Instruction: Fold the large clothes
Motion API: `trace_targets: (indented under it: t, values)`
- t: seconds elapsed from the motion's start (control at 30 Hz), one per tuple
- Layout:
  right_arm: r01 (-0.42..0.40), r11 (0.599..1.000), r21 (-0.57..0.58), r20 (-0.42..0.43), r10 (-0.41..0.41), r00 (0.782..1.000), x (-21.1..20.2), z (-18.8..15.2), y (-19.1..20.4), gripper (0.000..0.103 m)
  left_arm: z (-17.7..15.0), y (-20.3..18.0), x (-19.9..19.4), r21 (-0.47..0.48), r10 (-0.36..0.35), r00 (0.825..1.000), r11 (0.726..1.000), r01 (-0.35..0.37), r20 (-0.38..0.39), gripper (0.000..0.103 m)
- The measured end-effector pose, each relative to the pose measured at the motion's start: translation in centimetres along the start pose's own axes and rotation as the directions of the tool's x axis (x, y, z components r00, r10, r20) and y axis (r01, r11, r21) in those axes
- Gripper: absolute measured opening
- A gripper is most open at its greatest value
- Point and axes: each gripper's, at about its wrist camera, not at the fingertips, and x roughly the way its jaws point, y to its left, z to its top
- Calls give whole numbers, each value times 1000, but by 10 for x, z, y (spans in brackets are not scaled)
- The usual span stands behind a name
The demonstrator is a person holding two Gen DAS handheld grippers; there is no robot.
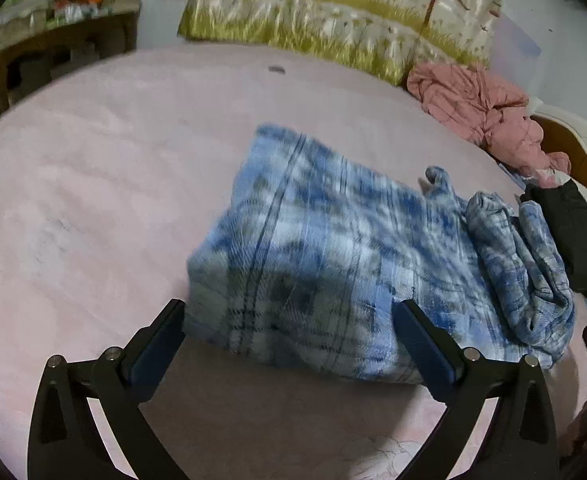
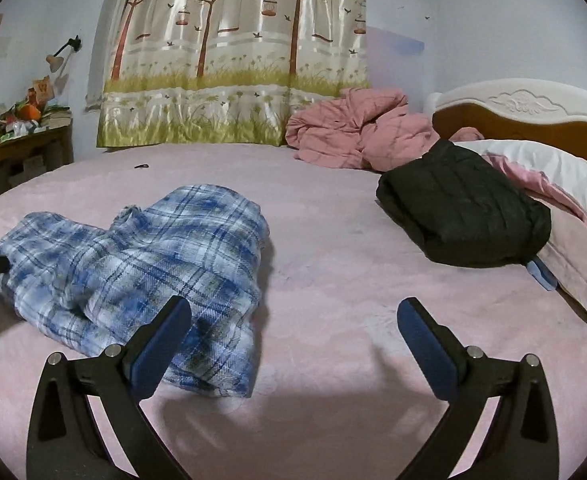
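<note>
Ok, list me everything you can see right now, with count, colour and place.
Plaid shirt: one, blue and white, part folded, middle of the bed.
Black garment: one, folded, near the headboard side.
Pink quilt: one, bunched at the far edge by the curtain.
Pillow: one, white, against the headboard.
Bed sheet: one, pale pink, under everything.
Headboard: one, white and brown, right.
Curtain: one, tree print, far wall.
Side table: one, brown, cluttered, far left.
Left gripper: open, over the shirt's near edge.
Right gripper: open, beside the shirt.
</note>
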Motion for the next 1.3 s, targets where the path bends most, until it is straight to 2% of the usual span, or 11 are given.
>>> trace_targets:
  t: [0.27,0.37,0.43,0.53,0.6,0.7,0.77,0.97,1.1,1.2,1.3]
  values:
    - [-3,1000,19,-35,4,999,6,-3,-3,102,-1,9,5,-63,-101,995,993,101,3,100]
    - [34,999,23,-57,-32,998,11,-3,-4,102,-1,8,-1,-63,-142,989,988,143,31,34]
    - [24,999,25,-65,-22,998,12,-4,-4,102,0,3,-10,-51,-155,984,986,160,88,18]
    - [6,1000,24,-63,-4,998,10,-4,-4,102,4,-17,-37,23,-156,961,988,155,227,15]
    - [-7,1000,16,-70,9,997,12,-4,-2,102,7,-41,-60,112,-195,932,979,168,305,15]
    - [-10,1000,-8,-138,9,990,25,-4,5,102,10,-81,-90,235,-290,890,948,216,352,14]
    - [-45,999,-10,-199,42,979,36,-6,7,102,9,-113,-103,317,-334,875,922,225,351,14]
    - [-65,996,63,-204,77,976,38,-7,-5,102,0,-201,-102,430,-478,843,834,346,248,14]
    - [-66,990,125,-133,83,988,24,-5,-18,101,-14,-245,-76,462,-521,843,786,411,136,14]
    - [-35,968,249,-32,45,998,2,0,-46,101,-28,-258,-34,417,-516,857,781,466,10,14]
    - [23,945,328,24,-32,999,-12,11,-75,101,-46,-254,-2,359,-533,840,769,529,-98,14]
